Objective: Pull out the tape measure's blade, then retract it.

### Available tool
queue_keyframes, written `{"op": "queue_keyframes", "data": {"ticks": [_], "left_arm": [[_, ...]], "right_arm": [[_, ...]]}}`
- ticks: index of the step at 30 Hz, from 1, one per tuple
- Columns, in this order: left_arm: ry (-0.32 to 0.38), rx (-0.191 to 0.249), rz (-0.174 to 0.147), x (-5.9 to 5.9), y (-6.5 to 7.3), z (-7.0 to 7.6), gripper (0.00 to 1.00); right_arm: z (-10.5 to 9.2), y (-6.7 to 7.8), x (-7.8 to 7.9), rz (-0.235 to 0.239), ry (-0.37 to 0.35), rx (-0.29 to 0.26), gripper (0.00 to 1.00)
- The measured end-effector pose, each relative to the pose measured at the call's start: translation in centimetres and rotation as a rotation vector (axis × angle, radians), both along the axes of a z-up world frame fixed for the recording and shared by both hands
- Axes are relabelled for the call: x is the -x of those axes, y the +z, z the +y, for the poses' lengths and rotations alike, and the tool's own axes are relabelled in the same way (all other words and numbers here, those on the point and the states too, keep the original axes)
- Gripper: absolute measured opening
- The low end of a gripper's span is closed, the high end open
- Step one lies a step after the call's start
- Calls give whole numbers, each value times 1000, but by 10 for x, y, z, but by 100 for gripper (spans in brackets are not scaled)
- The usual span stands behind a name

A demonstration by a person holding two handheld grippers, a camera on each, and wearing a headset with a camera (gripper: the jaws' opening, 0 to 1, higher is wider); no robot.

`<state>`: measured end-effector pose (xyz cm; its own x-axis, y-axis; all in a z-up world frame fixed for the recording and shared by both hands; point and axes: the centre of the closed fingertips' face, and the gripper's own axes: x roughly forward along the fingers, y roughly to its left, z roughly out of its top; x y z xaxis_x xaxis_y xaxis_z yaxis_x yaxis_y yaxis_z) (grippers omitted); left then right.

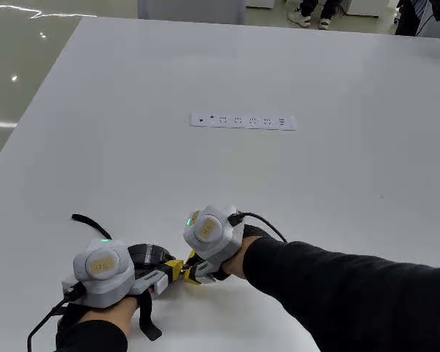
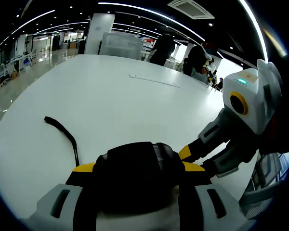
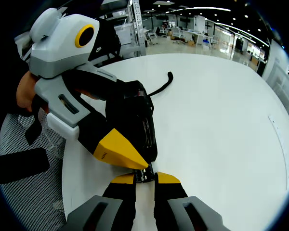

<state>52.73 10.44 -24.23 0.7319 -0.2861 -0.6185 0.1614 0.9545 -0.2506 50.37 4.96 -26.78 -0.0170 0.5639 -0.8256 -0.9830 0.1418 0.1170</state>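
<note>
White bench [image 1: 337, 191], glossy floor [image 1: 15, 88] off its left edge; open surface ahead and to the right. Left gripper [image 2: 137, 166] is clamped around the one tape measure [image 3: 132, 120], close to me, with one strap [image 2: 62, 132] lying loose. Right gripper [image 3: 143, 180] is pinched on the blade tip [image 3: 143, 174], just beside the case. I count one power strip [image 1: 242, 121], well apart.

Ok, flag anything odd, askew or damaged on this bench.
Nothing stands out. The left gripper holds the black tape measure, the right gripper pinches its blade tip, and its strap lies loose on the white table.
</note>
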Motion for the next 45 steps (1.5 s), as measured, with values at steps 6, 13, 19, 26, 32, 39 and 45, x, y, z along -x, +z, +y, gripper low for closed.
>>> {"op": "queue_keyframes", "data": {"ticks": [6, 13, 19, 26, 32, 39, 45], "left_arm": [[0, 0, 1, 0, 0, 0, 63], [2, 1, 1, 0, 0, 0, 63], [2, 2, 1, 0, -1, 0, 63], [1, 1, -1, 0, 0, 0, 63], [1, -5, -4, 0, 0, 0, 64], [6, -14, 2, 0, 1, -1, 65], [4, -21, 15, 0, 1, 0, 65]], "right_arm": [[3, 0, 0, 2, 4, -4, 10], [7, 1, 1, 4, 6, -11, 10], [10, 1, 1, 7, 5, -17, 10], [10, 0, 1, -1, 6, -21, 11], [11, 1, 2, -16, 9, -24, 11], [10, 0, 1, -23, 2, -15, 12], [8, 2, 1, -22, -14, -17, 13]]}}
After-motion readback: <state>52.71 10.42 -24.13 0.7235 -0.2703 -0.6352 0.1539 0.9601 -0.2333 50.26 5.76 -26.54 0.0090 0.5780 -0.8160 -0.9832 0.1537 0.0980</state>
